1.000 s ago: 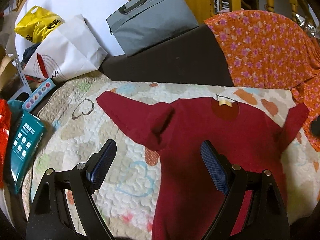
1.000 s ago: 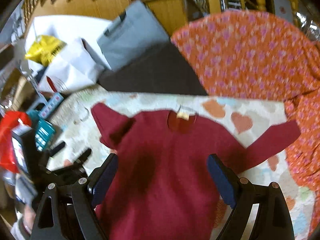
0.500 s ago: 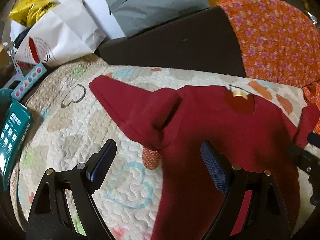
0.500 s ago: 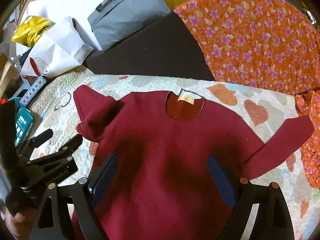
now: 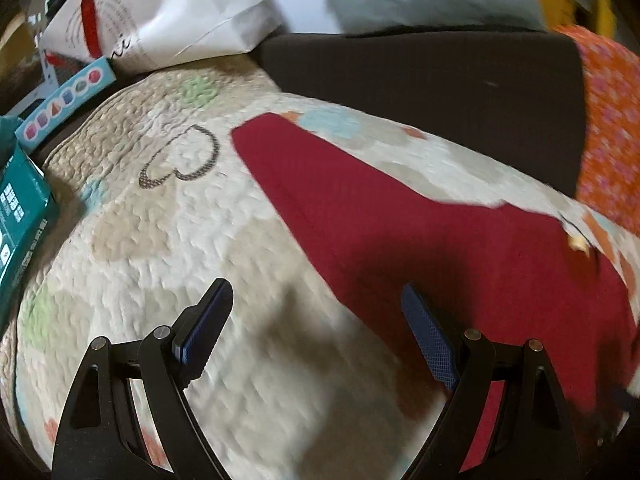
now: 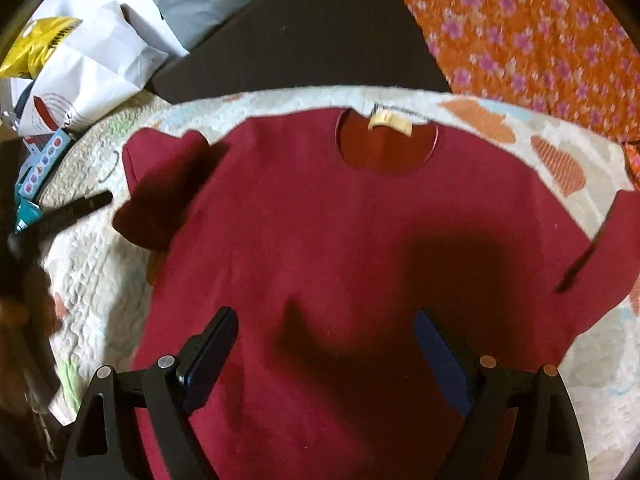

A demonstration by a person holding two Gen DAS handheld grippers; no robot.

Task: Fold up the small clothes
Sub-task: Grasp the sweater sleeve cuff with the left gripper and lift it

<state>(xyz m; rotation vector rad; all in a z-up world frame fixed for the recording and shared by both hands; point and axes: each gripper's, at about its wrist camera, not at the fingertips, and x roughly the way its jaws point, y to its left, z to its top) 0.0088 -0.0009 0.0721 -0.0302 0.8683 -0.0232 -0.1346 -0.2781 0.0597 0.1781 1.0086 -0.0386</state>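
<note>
A home: quilt [image 5: 168,264], floral cloth [image 6: 532,36], paper bag [image 5: 168,12].

Almost no text is readable. A white paper bag [image 5: 160,12] carries a red mark, a faint ring of tiny print and a cursive letter "i". A yellow bag [image 6: 38,46] shows dark lettering too blurred to read. A teal box [image 5: 18,216] bears small white icons and unreadable characters. The red shirt's neck label [image 6: 390,122] looks blank.

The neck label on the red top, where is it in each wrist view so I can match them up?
Left wrist: neck label sits far right, middle height, small and blurred, at the red top's edge.
Right wrist: label sits upper centre, at the top of the round neck opening.
Shared landmark: the white bag, upper left in both.
</note>
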